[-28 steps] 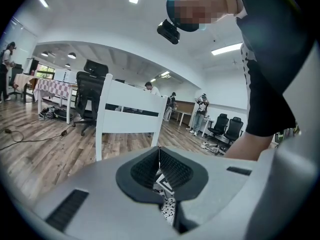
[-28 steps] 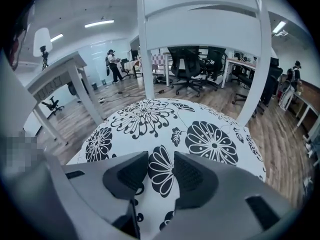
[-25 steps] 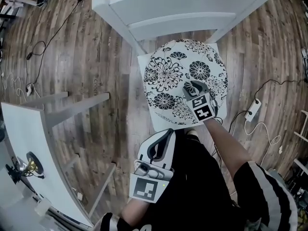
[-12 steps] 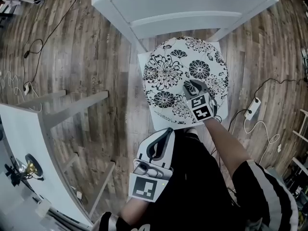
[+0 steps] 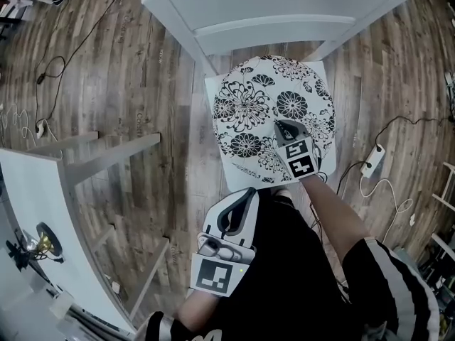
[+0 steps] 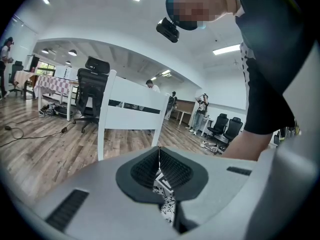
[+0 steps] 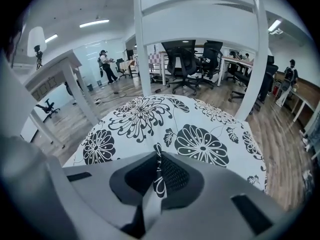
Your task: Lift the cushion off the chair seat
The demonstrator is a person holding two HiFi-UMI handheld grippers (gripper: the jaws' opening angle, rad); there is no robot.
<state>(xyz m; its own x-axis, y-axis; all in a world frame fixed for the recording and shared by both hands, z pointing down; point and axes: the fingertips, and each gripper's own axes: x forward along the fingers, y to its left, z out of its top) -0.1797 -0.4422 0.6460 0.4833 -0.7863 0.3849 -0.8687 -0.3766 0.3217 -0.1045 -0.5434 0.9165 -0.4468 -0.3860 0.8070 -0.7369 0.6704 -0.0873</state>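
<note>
A round white cushion (image 5: 256, 105) with black flower print lies on the seat of a white wooden chair (image 5: 277, 6). My right gripper (image 5: 279, 124) rests on the cushion's near right part, and it is shut on a pinched fold of the printed fabric. That fold shows between the right gripper's (image 7: 157, 166) pads, with the cushion (image 7: 150, 119) spread out beyond them. My left gripper (image 5: 245, 197) hangs close to my body, short of the chair, and holds nothing. In the left gripper view the left gripper (image 6: 159, 156) has its pads together.
A white desk (image 5: 35, 212) stands at the left with a small gold object (image 5: 46, 241) on it. A power strip and cables (image 5: 373, 160) lie on the wooden floor at the right, more cables (image 5: 50, 69) at the left. Office chairs and people stand further off.
The right gripper's jaws have closed on the cushion's fabric. Both hands stay where they were, and the cushion still lies on the seat.
</note>
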